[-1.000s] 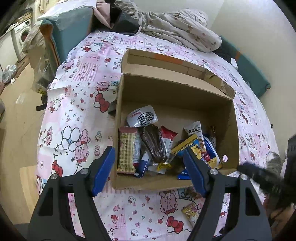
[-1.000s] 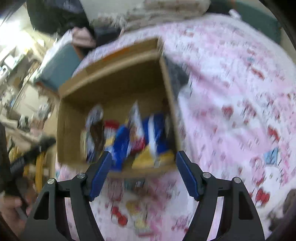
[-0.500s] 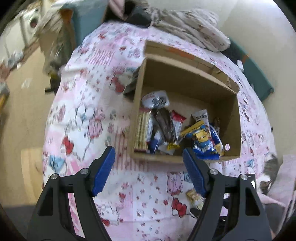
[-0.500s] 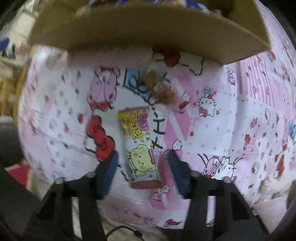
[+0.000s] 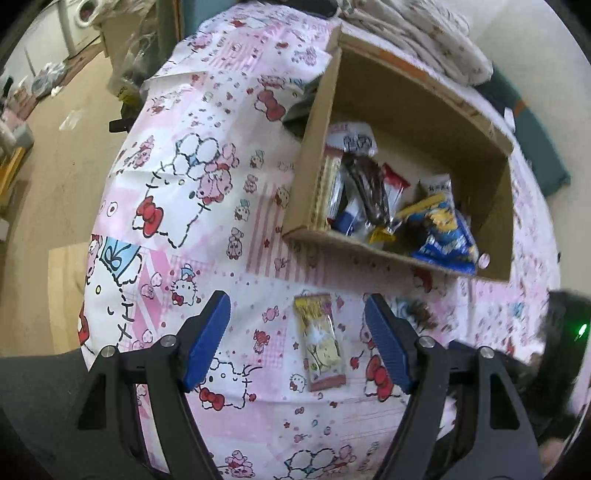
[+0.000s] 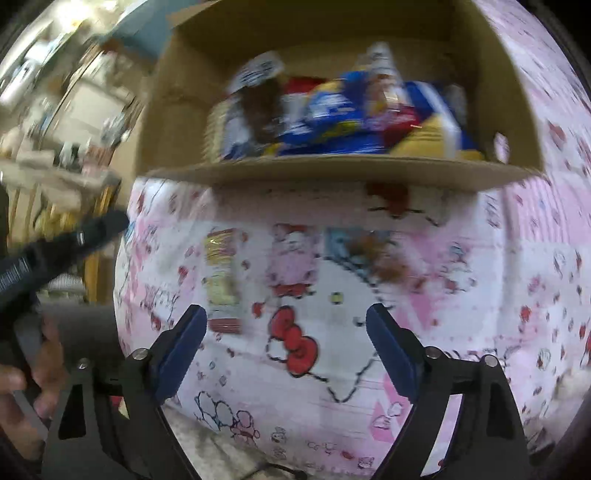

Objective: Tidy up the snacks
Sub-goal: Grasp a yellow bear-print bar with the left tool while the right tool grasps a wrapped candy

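An open cardboard box [image 5: 402,258] [image 6: 332,171] sits on a pink cartoon-print bedspread [image 5: 192,206] and holds several snack packets [image 5: 439,229] [image 6: 332,114]. A yellow-and-pink snack packet [image 5: 322,341] [image 6: 221,273] lies flat on the bedspread in front of the box. A small brown snack [image 5: 421,314] [image 6: 380,258] lies to its right. My left gripper [image 5: 301,338] is open and empty, its jaws straddling the yellow packet from above. My right gripper [image 6: 286,345] is open and empty, to the right of that packet; the right view is blurred.
Rumpled bedding [image 5: 424,33] lies behind the box. A teal cushion [image 5: 535,122] is at the far right. The floor [image 5: 51,177] drops off left of the bed. The other gripper's body [image 6: 55,251] and a hand [image 6: 22,376] show at left in the right wrist view.
My left gripper has pulled back from the box and down over the yellow packet. My right gripper has drawn back and shifted right, off the packet it straddled; the box interior shows again.
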A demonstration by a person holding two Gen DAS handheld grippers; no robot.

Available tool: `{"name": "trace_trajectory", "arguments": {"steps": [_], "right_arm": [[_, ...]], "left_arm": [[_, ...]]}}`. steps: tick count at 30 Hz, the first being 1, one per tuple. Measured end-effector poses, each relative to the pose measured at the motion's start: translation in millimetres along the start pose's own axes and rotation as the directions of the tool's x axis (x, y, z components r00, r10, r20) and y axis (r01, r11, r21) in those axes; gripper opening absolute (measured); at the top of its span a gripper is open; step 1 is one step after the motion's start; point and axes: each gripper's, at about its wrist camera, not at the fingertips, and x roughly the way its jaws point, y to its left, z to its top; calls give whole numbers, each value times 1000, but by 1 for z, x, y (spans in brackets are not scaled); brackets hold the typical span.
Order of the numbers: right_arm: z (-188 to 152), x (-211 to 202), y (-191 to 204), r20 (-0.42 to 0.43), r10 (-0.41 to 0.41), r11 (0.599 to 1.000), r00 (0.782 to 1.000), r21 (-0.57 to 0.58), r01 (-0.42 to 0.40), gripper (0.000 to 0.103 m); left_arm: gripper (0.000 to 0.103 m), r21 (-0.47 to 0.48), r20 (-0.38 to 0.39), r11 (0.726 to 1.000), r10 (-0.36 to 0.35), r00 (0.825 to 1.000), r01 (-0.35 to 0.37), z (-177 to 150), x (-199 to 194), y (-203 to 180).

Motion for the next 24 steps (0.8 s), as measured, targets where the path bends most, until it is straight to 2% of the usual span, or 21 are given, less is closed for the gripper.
{"name": "trace_trajectory", "arguments": {"steps": [4,8,12,17,20,24], "right_arm": [[9,-8,-16,39,-159,987,986,-5,160,88],[18,-12,-27,53,-182,983,982,9,182,88],[25,-11,-43,38,-218,976,975,-9,219,83],[31,10,-34,16,-253,964,967,-78,254,82],[34,28,-25,-4,-242,966,970,-93,240,81],[34,41,-12,27,-297,939,955,-171,297,80]], "left_arm": [[72,13,-56,1000,21,998,-20,-9,20,-8],[72,66,-136,998,26,990,-17,-24,48,-26],[72,114,-163,992,64,985,-46,-32,68,-38],[72,176,-159,979,126,979,-98,-35,80,-45],[72,165,-198,982,125,972,-93,-36,89,-42],[72,180,-193,978,140,971,-105,-34,90,-42]]}}
